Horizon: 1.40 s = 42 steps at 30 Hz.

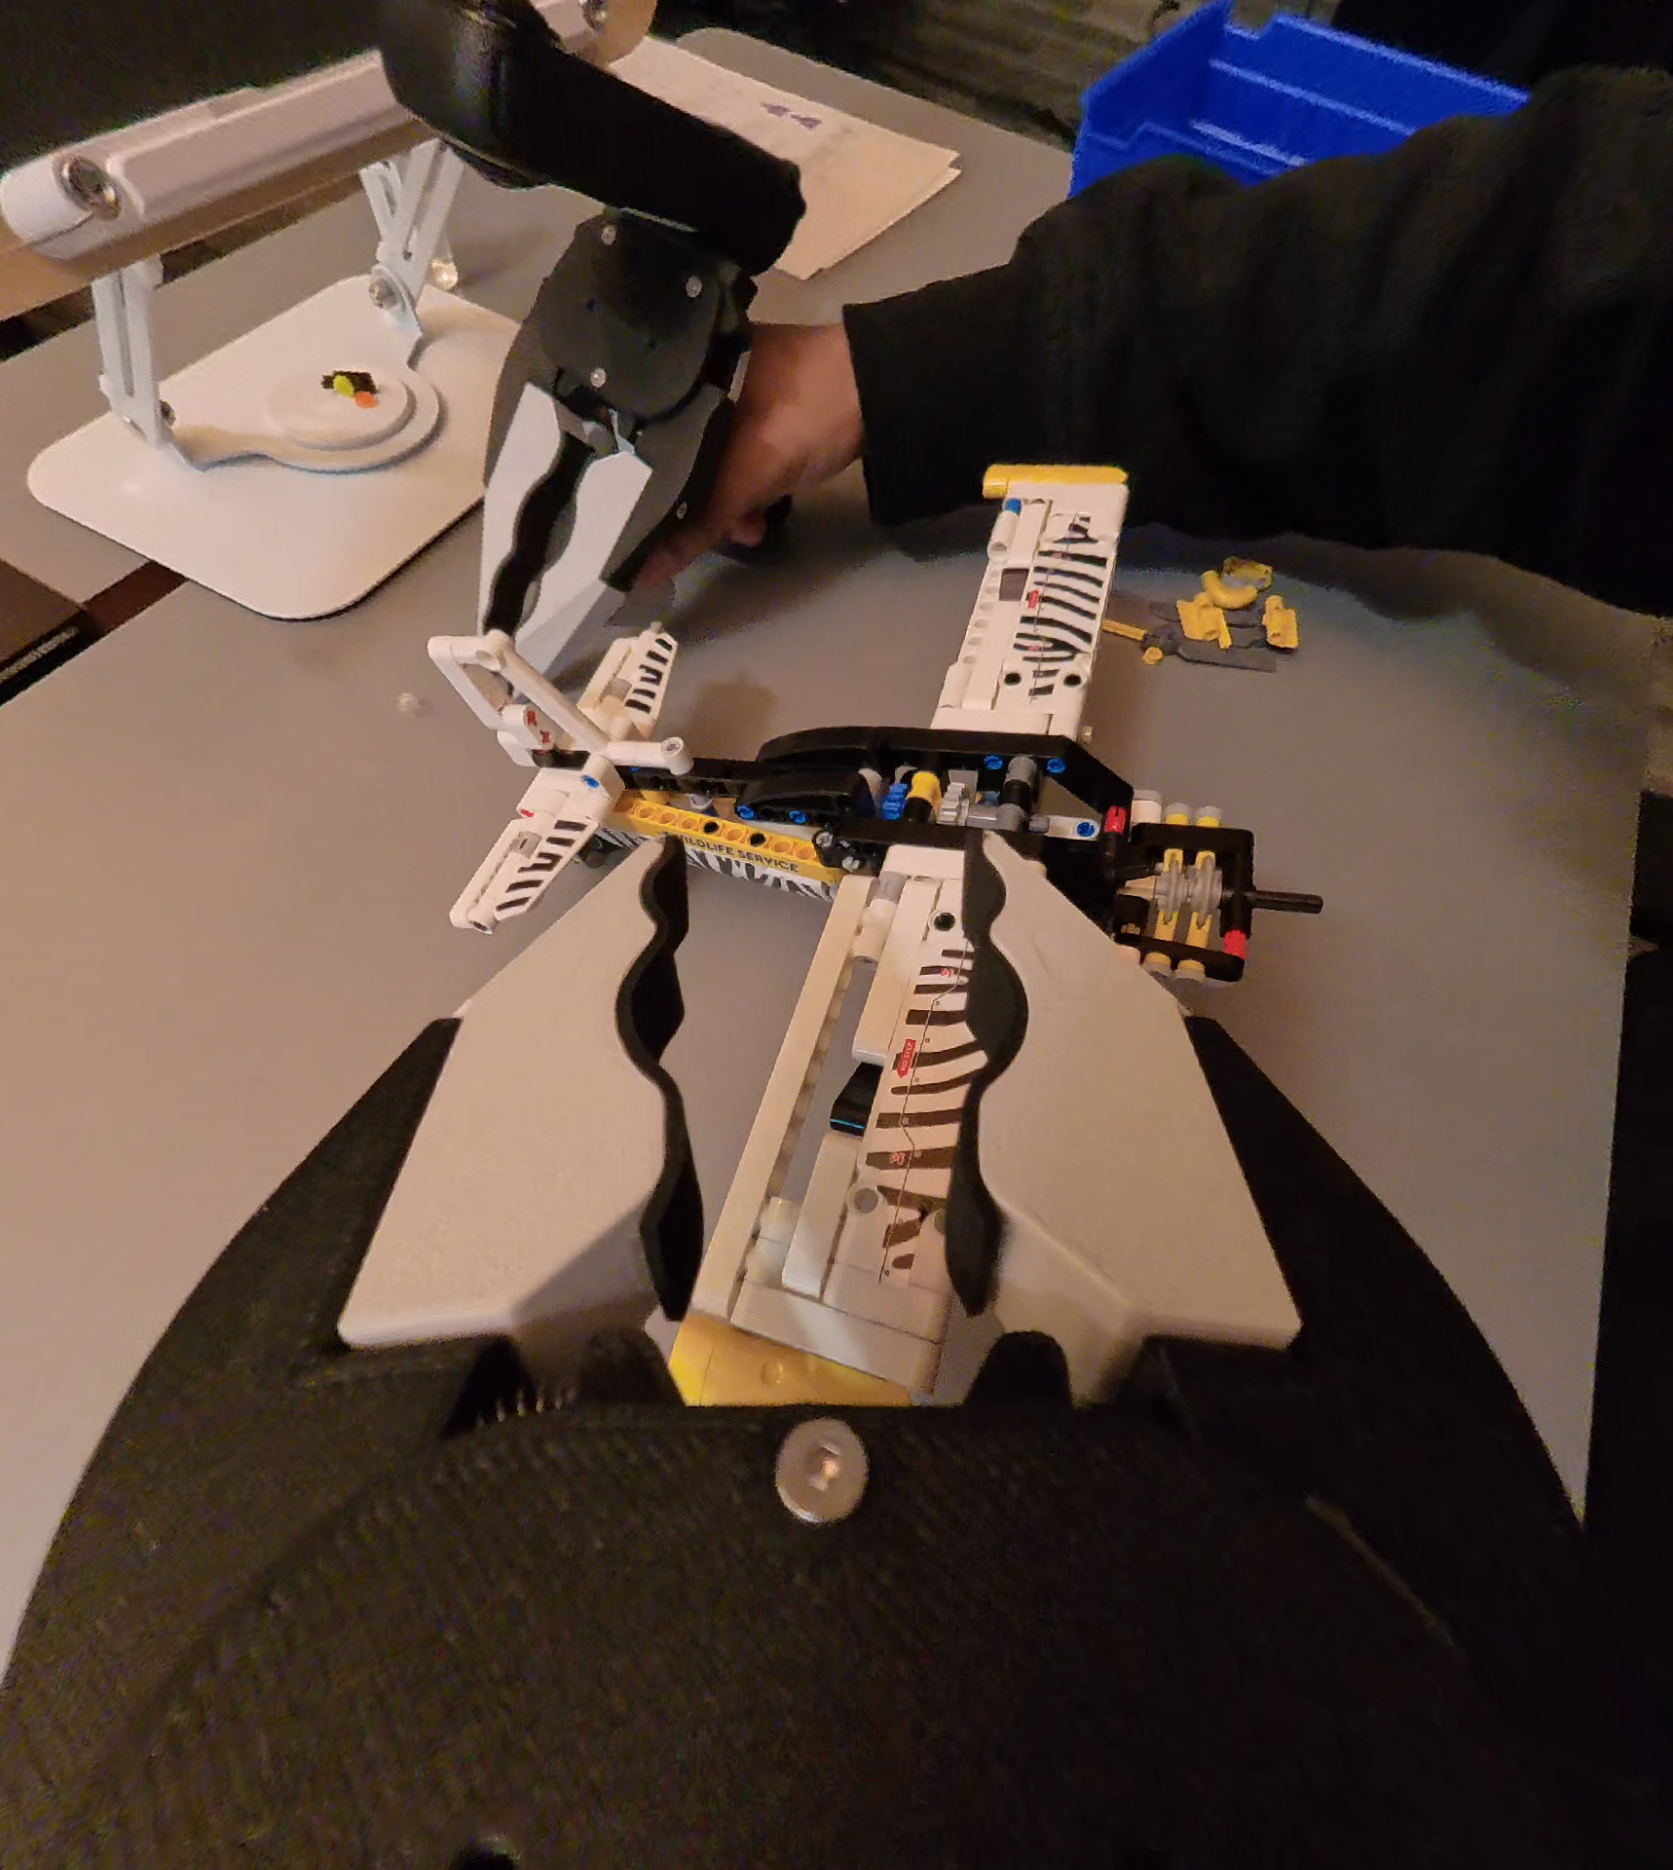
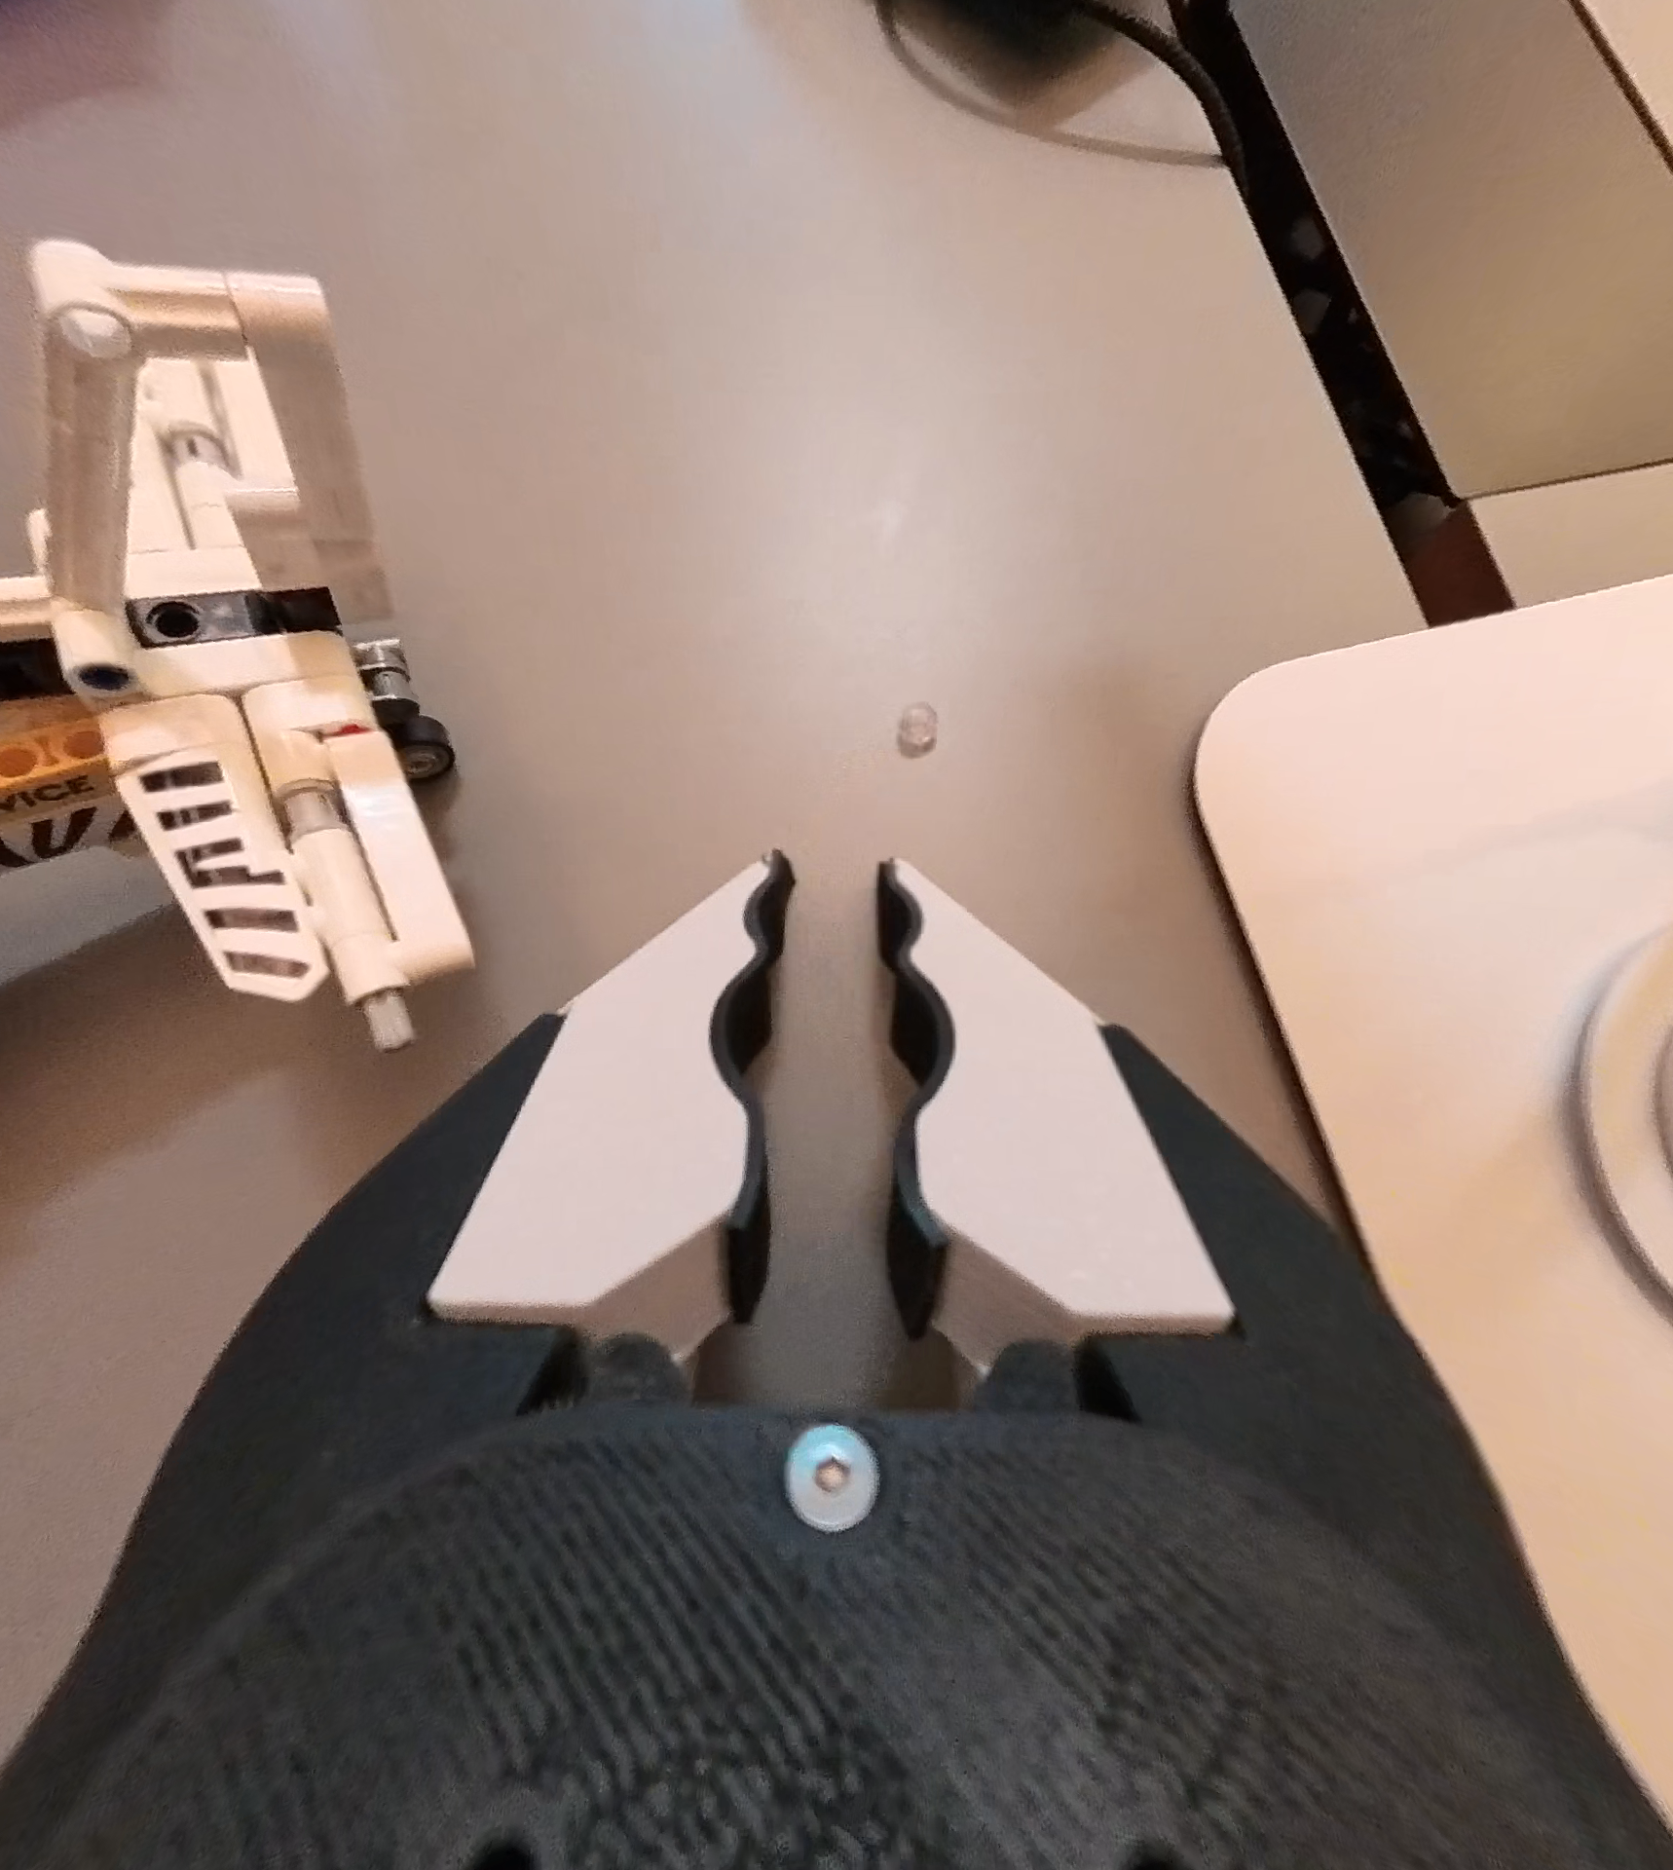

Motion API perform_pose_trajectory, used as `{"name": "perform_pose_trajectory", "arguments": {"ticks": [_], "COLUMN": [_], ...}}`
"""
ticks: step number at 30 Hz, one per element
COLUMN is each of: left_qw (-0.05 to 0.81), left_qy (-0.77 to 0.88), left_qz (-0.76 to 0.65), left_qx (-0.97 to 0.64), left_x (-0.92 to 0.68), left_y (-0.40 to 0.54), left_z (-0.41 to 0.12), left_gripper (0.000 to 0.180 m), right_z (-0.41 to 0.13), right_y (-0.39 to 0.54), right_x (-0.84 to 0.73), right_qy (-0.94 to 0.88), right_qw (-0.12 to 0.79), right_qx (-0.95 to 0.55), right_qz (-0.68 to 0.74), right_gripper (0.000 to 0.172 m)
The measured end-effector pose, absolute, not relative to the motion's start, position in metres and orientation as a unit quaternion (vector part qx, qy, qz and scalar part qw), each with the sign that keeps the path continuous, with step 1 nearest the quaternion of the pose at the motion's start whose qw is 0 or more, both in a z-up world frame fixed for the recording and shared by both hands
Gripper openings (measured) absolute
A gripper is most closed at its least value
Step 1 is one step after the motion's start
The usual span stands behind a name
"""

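Note:
A white toy brick plane (image 1: 913,799) with zebra stripes, a black and yellow body and a yellow wing tip lies on the grey table (image 1: 205,961). My left gripper (image 1: 827,860) is closed around its near wing (image 1: 913,1093), with both pads against the wing's edges deep in the jaws. My right gripper (image 2: 830,870) is slightly open and empty, with bare table between the pads. It hovers by the plane's tail (image 2: 205,567). In the left wrist view the right gripper (image 1: 549,638) stands just behind the white tail fin (image 1: 499,688). A small clear stud (image 2: 916,729) lies just beyond the right fingertips.
A white stand with a flat base (image 1: 266,506) is at the left; its base (image 2: 1520,911) is right of my right gripper. Loose yellow pieces (image 1: 1227,607) lie past the far wing. A blue bin (image 1: 1268,101) and papers (image 1: 843,172) are at the back. A person's sleeve (image 1: 1318,334) crosses above the plane. About 20 cm separates my left fingertips from my right. To the white toy brick plane (image 1: 913,799): left tips about 6 cm, right tips about 20 cm. Left tips and right tips are each some 10 cm from the plane's tail (image 2: 205,567). The left camera catches it too, in the left wrist view (image 1: 570,784).

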<state>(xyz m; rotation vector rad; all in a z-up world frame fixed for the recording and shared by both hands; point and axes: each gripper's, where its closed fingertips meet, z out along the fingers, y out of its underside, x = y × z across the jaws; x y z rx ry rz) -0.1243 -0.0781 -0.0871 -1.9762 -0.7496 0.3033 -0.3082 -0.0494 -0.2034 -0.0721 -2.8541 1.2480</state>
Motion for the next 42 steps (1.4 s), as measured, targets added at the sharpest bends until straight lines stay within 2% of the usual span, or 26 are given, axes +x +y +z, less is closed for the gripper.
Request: {"name": "perform_pose_trajectory", "arguments": {"ticks": [7, 15, 19, 24, 30, 36, 42], "left_qw": [0.494, 0.518, 0.516, 0.516, 0.545, 0.564, 0.578], "left_qy": [-0.366, -0.402, -0.407, -0.41, -0.401, -0.383, -0.363], "left_qz": [0.157, 0.162, 0.165, 0.163, 0.178, 0.193, 0.177], "left_qx": [-0.773, -0.737, -0.735, -0.734, -0.715, -0.706, -0.709], "left_x": [-0.144, -0.158, -0.16, -0.161, -0.16, -0.157, -0.152], "left_y": [-0.099, -0.114, -0.117, -0.117, -0.118, -0.118, -0.107], "left_z": [-0.086, -0.08, -0.083, -0.085, -0.068, -0.055, -0.05], "left_gripper": [0.054, 0.048, 0.047, 0.046, 0.044, 0.041, 0.041], "right_z": [-0.197, -0.201, -0.204, -0.203, -0.179, -0.155, -0.18], "right_y": [-0.056, -0.079, -0.084, -0.077, -0.004, 0.119, 0.186], "right_x": [-0.333, -0.335, -0.333, -0.323, -0.299, -0.244, -0.147], "right_qy": [-0.912, -0.908, -0.91, -0.911, -0.915, -0.897, -0.866], "right_qw": [0.068, -0.001, -0.022, -0.016, 0.074, 0.165, 0.189], "right_qx": [-0.02, -0.006, 0.003, 0.005, -0.041, -0.19, -0.317], "right_qz": [0.404, 0.419, 0.413, 0.413, 0.395, 0.364, 0.337], "right_gripper": [0.022, 0.021, 0.005, 0.005, 0.005, 0.005, 0.005]}}
